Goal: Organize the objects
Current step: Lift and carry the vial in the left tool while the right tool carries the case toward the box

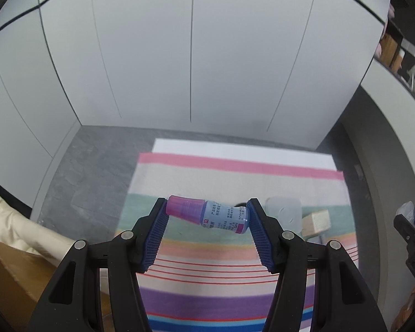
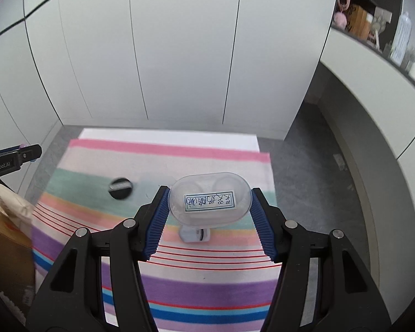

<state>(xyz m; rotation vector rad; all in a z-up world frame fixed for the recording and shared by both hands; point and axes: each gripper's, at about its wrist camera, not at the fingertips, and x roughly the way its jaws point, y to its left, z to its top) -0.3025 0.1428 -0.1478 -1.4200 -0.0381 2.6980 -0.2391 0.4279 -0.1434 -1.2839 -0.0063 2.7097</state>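
My left gripper (image 1: pixel 206 212) is shut on a small blue bottle with a pink cap (image 1: pixel 207 214), held sideways above the striped cloth (image 1: pixel 235 177). My right gripper (image 2: pixel 209 200) is shut on a clear oval plastic case (image 2: pixel 209 199) with a handwritten label, held above the striped cloth (image 2: pixel 163 160). A small white object (image 2: pixel 194 234) lies on the cloth just under the case. A black round disc (image 2: pixel 120 188) lies on the cloth to the left. In the left wrist view a pale square lid (image 1: pixel 283 212) and a beige block (image 1: pixel 316 221) lie behind the bottle.
The cloth lies on a grey floor (image 1: pixel 77 182) before white wall panels (image 1: pixel 191 55). A cardboard box with cream fabric (image 1: pixel 16 251) stands at the left. The left gripper's tip (image 2: pixel 16 156) shows at the left of the right wrist view. A shelf with items (image 2: pixel 373 22) runs at the right.
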